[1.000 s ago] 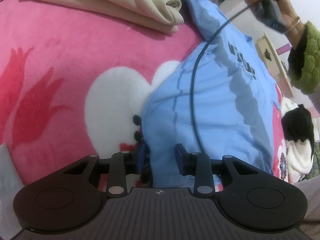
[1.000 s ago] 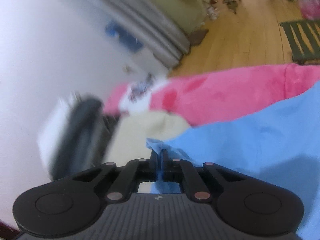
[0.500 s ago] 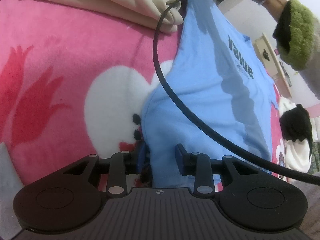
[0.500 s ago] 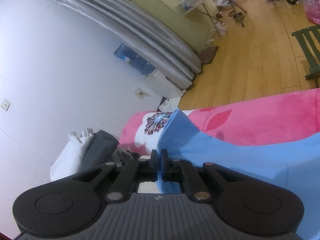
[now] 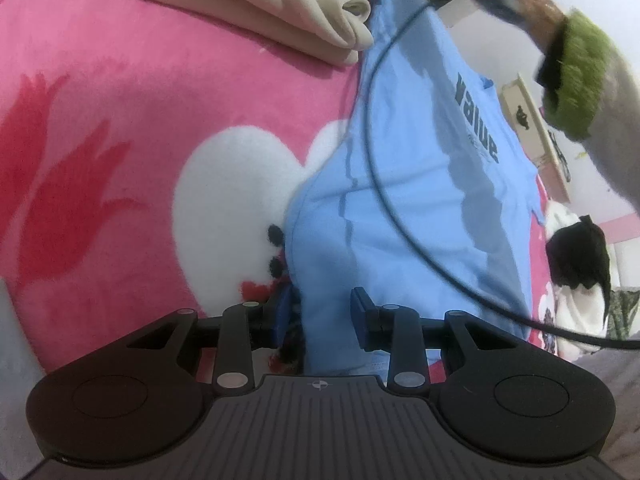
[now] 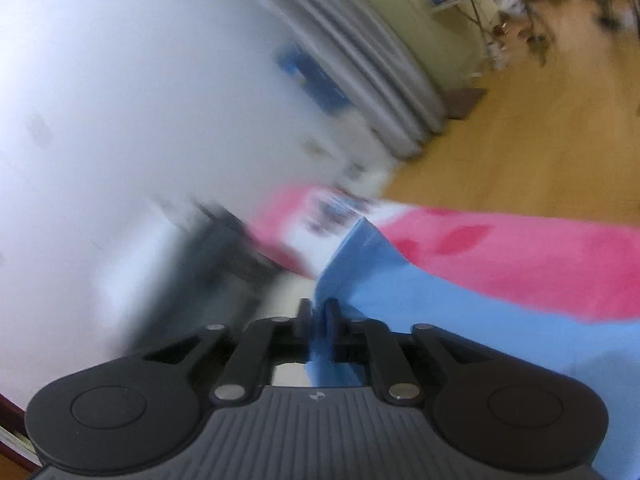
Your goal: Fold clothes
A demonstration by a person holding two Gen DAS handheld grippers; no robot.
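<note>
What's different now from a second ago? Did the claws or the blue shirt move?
The right claw kept swinging: its view is blurred again, and the black cable it trails has shifted across the blue shirt. It is still shut on the shirt's edge, holding it lifted. Nothing was grabbed or let go. The left claw stayed open around the shirt's near edge, and the cream folded clothes and pink blanket did not move.

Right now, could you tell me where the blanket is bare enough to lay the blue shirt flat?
Bare pink blanket lies between the folded cream garment and the blue shirt. The far right is crowded by a black-and-white pile.
</note>
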